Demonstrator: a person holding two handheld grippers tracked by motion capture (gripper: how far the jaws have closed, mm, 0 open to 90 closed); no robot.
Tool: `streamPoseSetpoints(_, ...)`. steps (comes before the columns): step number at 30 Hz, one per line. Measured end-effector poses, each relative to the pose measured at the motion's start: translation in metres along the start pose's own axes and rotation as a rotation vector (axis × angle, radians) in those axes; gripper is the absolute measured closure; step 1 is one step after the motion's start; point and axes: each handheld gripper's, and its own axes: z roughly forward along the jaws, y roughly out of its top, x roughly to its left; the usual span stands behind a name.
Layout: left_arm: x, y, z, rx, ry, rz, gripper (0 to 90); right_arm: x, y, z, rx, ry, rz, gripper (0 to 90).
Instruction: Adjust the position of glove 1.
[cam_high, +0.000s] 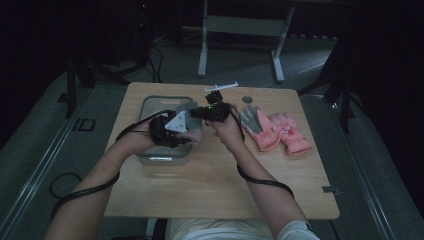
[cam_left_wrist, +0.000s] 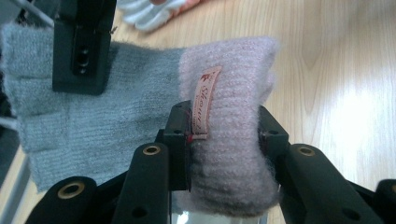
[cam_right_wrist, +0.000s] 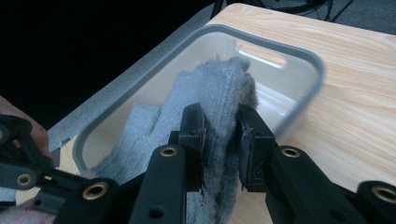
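Mid-carry, by the look of it: a grey-and-pink knit glove (cam_high: 189, 120) held stretched between both tools above the grey plastic bin (cam_high: 150, 106) on the left half of the table (cam_high: 215, 185).

Left hand-held gripper (cam_left_wrist: 224, 135) clamped on the pink ribbed cuff (cam_left_wrist: 233, 116), jaws partly closed with the wool bunched thick between the pads, a small sewn label (cam_left_wrist: 204, 100) lying against the left pad. Right hand-held gripper (cam_right_wrist: 222, 135) pinched on the grey finger end of the same glove, jaws narrowed on a fold of knit, loose grey fabric hanging below toward the bin's interior.

Seen from above: left hand-held gripper (cam_high: 172, 131) over the near right part of the bin, right hand-held gripper (cam_high: 216, 111) just past the bin's right rim, over bare wood. Glove spanning the gap between them, clear of the table, its grey end nearest the bin's far right corner.

Probably a placing or lifting step at the bin; direction not readable from one moment. If placing: both tools to shift left until the whole glove hangs inside the rim, then down, then both sets of jaws released together so neither end drags over the edge. If lifting out: glove to be kept taut and carried right, toward open wood.

Further right on the table, well apart from both tools, a pair of pink ski gloves (cam_high: 282, 131) lying flat, one with a grey palm. Small round hole (cam_high: 247, 99) near the far edge.
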Motion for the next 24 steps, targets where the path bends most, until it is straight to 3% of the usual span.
streamPoseSetpoints(3,0.003,-0.014,-0.005,0.02,-0.006,-0.023,64.6,0.009,0.004,0.015,0.005,0.012,-0.012,74.4)
streamPoseSetpoints(9,0.01,-0.043,-0.008,0.051,-0.015,-0.012,64.4,0.018,0.005,0.048,0.021,0.041,-0.003,74.4)
streamPoseSetpoints(18,0.023,-0.069,0.019,0.103,-0.068,-0.032,63.9,0.012,-0.001,0.088,0.089,0.001,0.007,74.4)
streamPoseSetpoints(24,0.028,-0.073,0.037,0.148,-0.082,0.011,63.8,0.003,-0.002,0.104,0.134,-0.036,0.019,73.6)
